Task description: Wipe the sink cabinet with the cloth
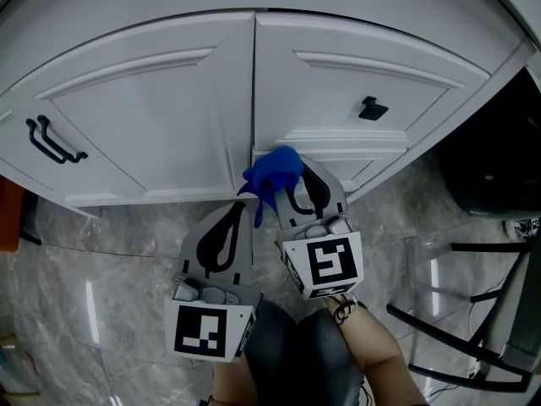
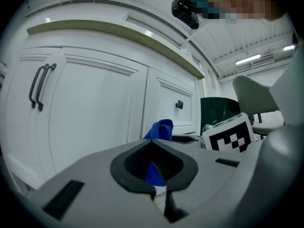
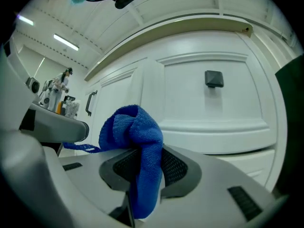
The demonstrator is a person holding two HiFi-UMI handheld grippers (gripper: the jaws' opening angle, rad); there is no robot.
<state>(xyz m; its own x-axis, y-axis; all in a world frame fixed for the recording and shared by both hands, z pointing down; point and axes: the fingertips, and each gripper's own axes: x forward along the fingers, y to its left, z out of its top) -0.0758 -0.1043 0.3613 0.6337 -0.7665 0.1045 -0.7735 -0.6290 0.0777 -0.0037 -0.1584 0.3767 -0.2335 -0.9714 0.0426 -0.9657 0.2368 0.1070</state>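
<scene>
Right gripper [image 1: 296,186]: mine, clamped on cloth [image 1: 272,172], at cabinet [image 1: 152,117] door. Left gripper [image 1: 239,210]: closed on cloth's tail. Wiping: seemingly barely begun.

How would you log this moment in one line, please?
right gripper: shut on blue cloth | left gripper: shut on cloth edge | cabinet doors: closed

Left hand-held gripper [image 1: 240,211] and right hand-held gripper [image 1: 303,176]: light grey plastic shells, black teardrop jaw pads w/ ribbed faces. Each has a white cube [image 1: 205,331] at rear w/ black square markers. Person: dark grey garment [image 1: 296,355] at lap, black band [image 1: 341,309] on right wrist.
</scene>
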